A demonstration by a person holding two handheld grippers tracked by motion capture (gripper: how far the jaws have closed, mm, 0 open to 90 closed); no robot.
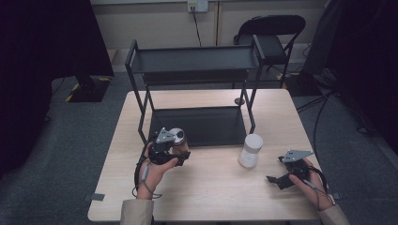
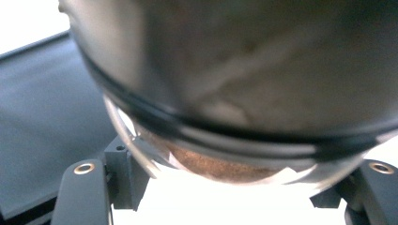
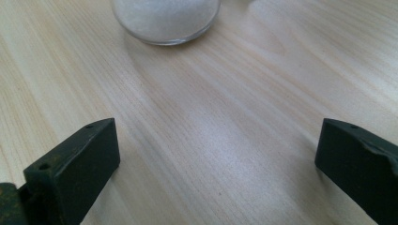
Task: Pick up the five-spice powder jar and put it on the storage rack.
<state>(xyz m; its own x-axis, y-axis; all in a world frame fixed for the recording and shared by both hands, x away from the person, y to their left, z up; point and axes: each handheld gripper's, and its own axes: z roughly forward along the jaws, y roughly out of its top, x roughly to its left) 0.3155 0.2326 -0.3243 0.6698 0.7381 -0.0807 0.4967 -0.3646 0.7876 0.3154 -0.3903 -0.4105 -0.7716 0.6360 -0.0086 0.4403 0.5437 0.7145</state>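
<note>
A glass jar of brown powder (image 1: 179, 140) with a pale lid is lifted off the table, with my left gripper (image 1: 174, 151) shut on it in front of the rack's lower shelf (image 1: 197, 125). In the left gripper view the jar (image 2: 244, 93) looms close and tilted between the two black jaws, brown powder showing at its bottom. A second jar of white powder (image 1: 250, 150) stands upright on the table, right of the shelf. My right gripper (image 1: 278, 173) rests low near the table's right front, open, with bare wood between its jaws; the white jar (image 3: 165, 18) stands just ahead of it.
A black two-tier metal rack (image 1: 195, 63) stands at the back of the wooden table (image 1: 211, 197); both shelves are bare. A folding chair (image 1: 270, 33) is behind the table. Dark curtains flank the room.
</note>
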